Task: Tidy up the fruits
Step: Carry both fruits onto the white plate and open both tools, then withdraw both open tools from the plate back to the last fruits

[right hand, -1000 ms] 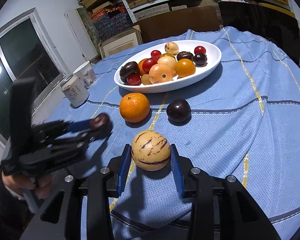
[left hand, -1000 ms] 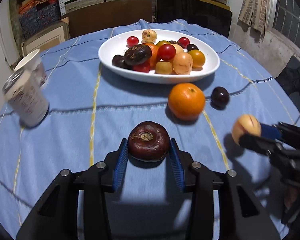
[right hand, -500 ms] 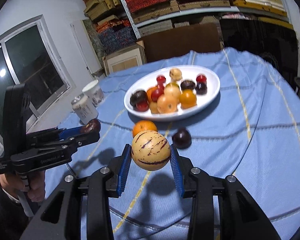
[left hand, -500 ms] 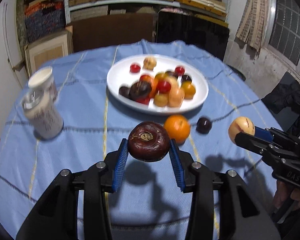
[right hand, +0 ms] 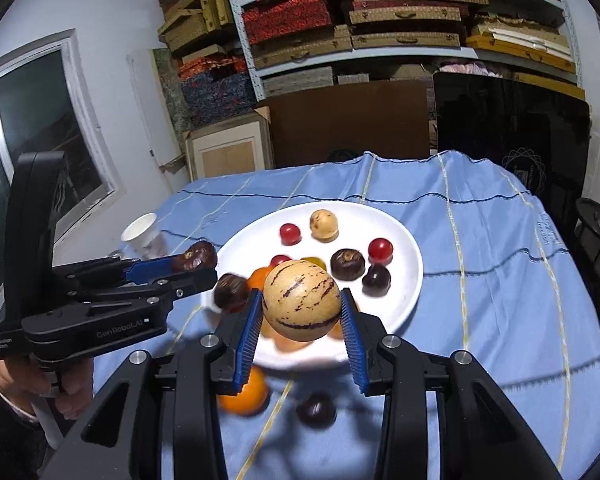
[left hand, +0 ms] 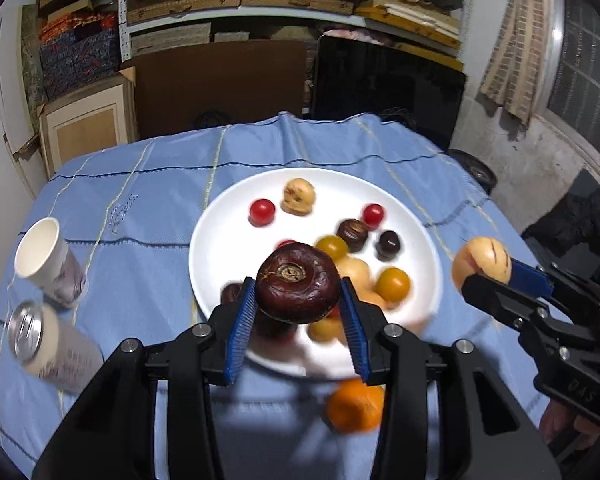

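Blue checked tablecloth (left hand: 148, 216) covers the table. White paper cup (left hand: 46, 260) stands just beside a metal-topped can (left hand: 48, 344). Stacked boxes (right hand: 404, 16) fill shelves behind.

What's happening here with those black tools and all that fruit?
A person holds a hand-held tool in each hand. The left tool grips a dark maroon fruit; the right tool grips a tan purple-streaked melon. Both hang in the air above a white plate of mixed small fruits. An orange and a dark plum lie on the blue tablecloth.
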`<action>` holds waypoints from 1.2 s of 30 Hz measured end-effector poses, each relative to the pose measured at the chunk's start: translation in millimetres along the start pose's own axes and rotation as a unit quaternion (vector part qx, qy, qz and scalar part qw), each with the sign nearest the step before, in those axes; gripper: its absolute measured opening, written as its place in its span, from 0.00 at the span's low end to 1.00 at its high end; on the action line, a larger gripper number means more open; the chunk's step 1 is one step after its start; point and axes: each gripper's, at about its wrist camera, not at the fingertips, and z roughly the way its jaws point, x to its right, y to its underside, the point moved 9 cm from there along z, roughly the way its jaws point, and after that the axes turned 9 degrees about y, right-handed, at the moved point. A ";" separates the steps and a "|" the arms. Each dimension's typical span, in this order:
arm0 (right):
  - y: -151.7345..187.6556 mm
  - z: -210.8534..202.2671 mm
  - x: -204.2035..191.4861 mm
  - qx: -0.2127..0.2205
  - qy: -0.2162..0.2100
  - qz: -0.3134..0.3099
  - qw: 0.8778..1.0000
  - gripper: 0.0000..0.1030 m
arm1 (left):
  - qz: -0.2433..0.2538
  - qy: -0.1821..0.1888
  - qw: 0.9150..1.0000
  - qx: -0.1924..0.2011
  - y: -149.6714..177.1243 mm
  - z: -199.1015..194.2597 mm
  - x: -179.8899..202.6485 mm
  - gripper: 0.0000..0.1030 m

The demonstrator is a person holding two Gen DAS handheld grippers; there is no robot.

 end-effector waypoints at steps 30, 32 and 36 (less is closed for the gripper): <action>44.1 -7.3 1.8 -0.028 0.010 0.023 0.999 0.54 | -0.045 -0.051 0.998 0.001 33.8 -11.1 -14.0 0.76; 53.1 -17.5 2.7 -0.028 0.008 0.029 0.999 0.54 | -0.044 -0.048 0.998 -0.001 47.3 -19.8 -6.4 0.76; 69.9 -36.4 5.3 -0.024 0.003 0.047 0.999 0.60 | -0.049 -0.036 0.998 -0.006 73.7 -32.9 5.7 0.76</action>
